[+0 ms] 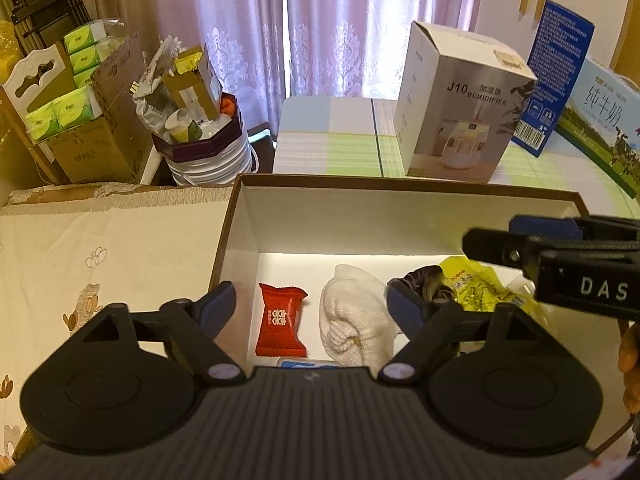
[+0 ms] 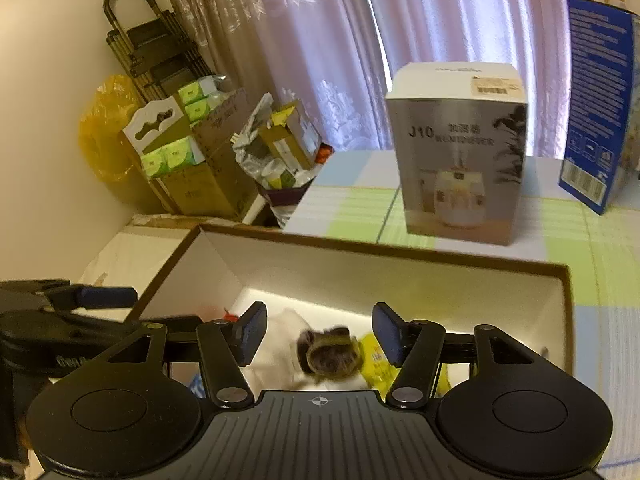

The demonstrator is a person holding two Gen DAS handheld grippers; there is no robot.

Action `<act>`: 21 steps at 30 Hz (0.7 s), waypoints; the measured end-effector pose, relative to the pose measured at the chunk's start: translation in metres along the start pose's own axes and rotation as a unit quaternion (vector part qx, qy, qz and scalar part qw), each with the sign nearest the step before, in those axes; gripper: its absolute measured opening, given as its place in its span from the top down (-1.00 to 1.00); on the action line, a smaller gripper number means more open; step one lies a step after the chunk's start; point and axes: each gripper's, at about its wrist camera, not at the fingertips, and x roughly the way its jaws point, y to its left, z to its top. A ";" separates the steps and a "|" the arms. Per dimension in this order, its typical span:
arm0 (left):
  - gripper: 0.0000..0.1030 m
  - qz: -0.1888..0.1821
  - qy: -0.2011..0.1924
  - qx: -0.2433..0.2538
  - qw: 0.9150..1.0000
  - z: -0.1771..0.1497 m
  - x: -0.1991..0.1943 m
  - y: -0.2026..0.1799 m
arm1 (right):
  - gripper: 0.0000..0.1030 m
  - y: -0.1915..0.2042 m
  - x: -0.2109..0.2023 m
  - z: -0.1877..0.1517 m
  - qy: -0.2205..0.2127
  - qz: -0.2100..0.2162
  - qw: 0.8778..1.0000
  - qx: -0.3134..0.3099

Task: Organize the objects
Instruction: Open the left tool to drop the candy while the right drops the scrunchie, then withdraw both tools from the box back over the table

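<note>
An open brown-rimmed box (image 1: 400, 186) with a white inside holds a red candy packet (image 1: 281, 320), a white knitted cloth (image 1: 354, 314), a dark scrunchie (image 1: 428, 280), a yellow snack packet (image 1: 476, 286) and a blue item (image 1: 308, 364) at the near wall. My left gripper (image 1: 310, 304) is open and empty above the candy and the cloth. My right gripper (image 2: 318, 334) is open and empty above the scrunchie (image 2: 330, 354), which is blurred, with the cloth (image 2: 280, 344) and the yellow packet (image 2: 380, 364) beside it. The right gripper also shows in the left wrist view (image 1: 520, 240).
A humidifier box (image 1: 460, 108) stands behind the open box (image 2: 400, 252) on the checked tablecloth (image 1: 340, 140). A blue carton (image 1: 556, 76) and a milk carton (image 1: 600, 120) stand at the far right. Cardboard boxes of tissues (image 1: 76, 112) and a full bin (image 1: 200, 136) are on the floor at left.
</note>
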 end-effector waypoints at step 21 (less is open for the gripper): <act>-0.94 -0.039 -0.025 -0.016 0.999 -0.039 -0.063 -0.030 | -0.35 -0.001 -0.085 -0.054 0.023 -0.048 0.998 0.023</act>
